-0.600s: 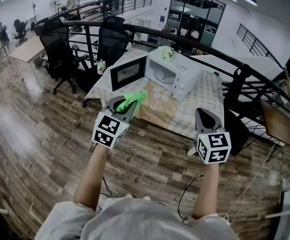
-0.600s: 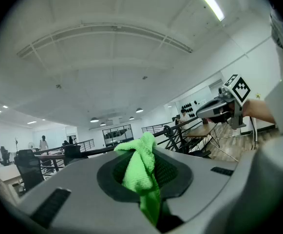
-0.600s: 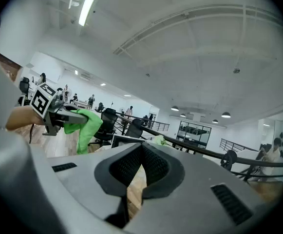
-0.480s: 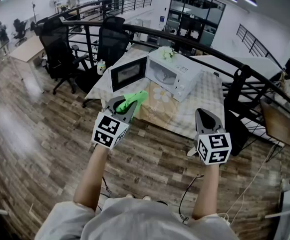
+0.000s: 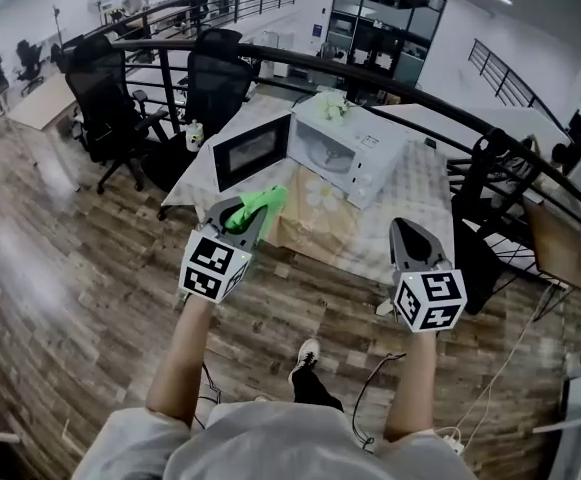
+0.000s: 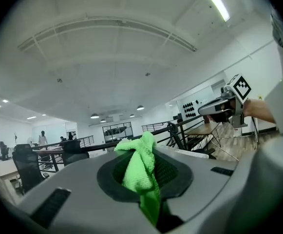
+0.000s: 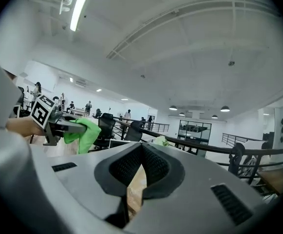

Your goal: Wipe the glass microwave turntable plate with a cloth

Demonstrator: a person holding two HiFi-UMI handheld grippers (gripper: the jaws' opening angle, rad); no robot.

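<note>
A white microwave (image 5: 355, 148) stands on a table with a checkered cloth (image 5: 410, 193), its door (image 5: 251, 151) swung open to the left. Its cavity (image 5: 322, 155) shows, but I cannot make out the glass plate inside. My left gripper (image 5: 247, 215) (image 6: 143, 179) is shut on a bright green cloth (image 5: 260, 204) (image 6: 142, 169), held in the air short of the table. My right gripper (image 5: 411, 240) (image 7: 142, 150) is shut on nothing, level with the left one. Each gripper view shows the other gripper: right gripper (image 6: 226, 106), left gripper (image 7: 63, 126) with the green cloth (image 7: 84, 133).
Black office chairs (image 5: 105, 103) (image 5: 218, 80) stand behind the table at left. A curved black railing (image 5: 440, 108) runs behind the microwave. Flowers (image 5: 332, 105) sit on top of it. A cable (image 5: 375, 378) lies on the wooden floor (image 5: 80, 268). My shoe (image 5: 306, 353) is stepping forward.
The person has taken a step toward the table; a foot now shows below. Both grippers keep their hold and position relative to the body.
</note>
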